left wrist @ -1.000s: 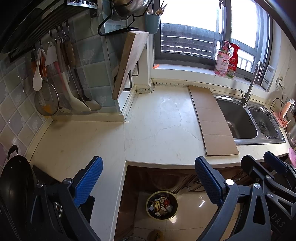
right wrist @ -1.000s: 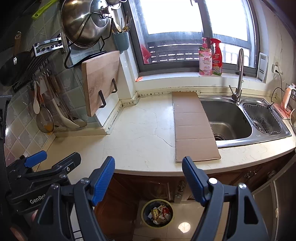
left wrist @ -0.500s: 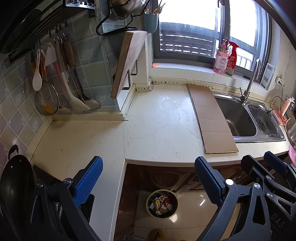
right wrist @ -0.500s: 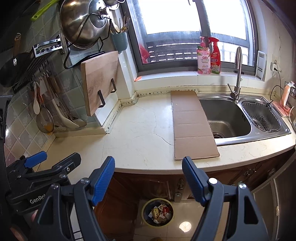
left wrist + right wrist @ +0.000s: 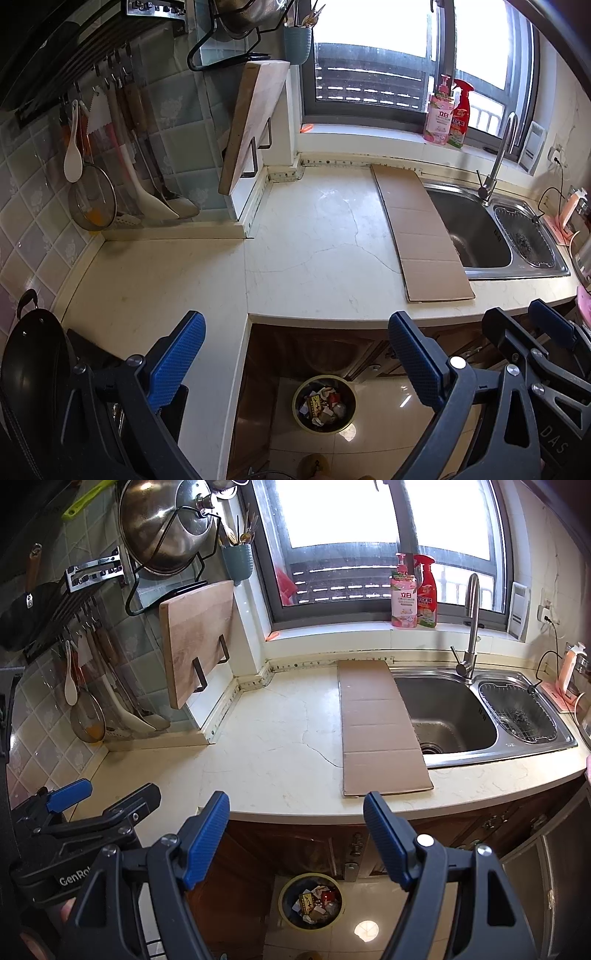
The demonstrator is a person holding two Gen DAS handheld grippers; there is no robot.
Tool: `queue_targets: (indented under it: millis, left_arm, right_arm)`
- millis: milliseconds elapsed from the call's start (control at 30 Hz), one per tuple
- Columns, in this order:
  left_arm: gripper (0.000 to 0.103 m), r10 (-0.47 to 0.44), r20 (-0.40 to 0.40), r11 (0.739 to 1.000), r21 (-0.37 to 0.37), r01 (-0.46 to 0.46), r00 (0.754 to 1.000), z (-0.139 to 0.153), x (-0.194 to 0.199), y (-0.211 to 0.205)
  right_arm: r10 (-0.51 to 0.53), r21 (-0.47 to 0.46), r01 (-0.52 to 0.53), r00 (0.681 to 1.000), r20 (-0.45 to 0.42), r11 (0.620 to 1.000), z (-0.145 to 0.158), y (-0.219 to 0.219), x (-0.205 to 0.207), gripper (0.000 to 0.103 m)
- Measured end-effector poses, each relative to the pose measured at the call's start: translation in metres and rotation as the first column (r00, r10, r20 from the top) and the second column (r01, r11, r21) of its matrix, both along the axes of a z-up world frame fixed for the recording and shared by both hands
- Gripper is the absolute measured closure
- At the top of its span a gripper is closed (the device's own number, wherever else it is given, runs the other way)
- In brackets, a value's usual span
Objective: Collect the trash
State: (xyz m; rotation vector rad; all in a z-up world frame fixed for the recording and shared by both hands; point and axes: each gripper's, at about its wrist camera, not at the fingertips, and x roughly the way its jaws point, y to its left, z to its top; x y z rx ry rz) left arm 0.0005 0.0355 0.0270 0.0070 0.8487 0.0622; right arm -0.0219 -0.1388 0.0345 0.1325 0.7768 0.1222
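The left gripper [image 5: 295, 365] and the right gripper [image 5: 297, 840] are both standing wide apart, holding nothing; the flat cardboard strip [image 5: 378, 725] is lying on the counter [image 5: 273, 738], touching the sink [image 5: 448, 716]; the trash bin [image 5: 311, 901] is sitting on the floor below.

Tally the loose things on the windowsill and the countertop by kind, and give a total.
Pink soap bottle: 1
Red spray bottle: 1
Flat cardboard strip: 1
Small orange scrap on the sill: 1
Total: 4
Both bottles stand side by side on the windowsill; the cardboard lies on the countertop, overlapping the sink's left edge.
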Motion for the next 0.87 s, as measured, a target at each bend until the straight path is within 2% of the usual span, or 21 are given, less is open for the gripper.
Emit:
queue_targets:
  millis: [867]
  left_arm:
    - [0.005,-0.038,-0.023,0.999,0.002,0.038,0.999,-0.0047,0.0061,0.0019]
  right_arm:
    - [-0.015,-0.008,0.015,1.0,-0.019,1.0,-0.0033,-0.0038,-0.0034,0.027]
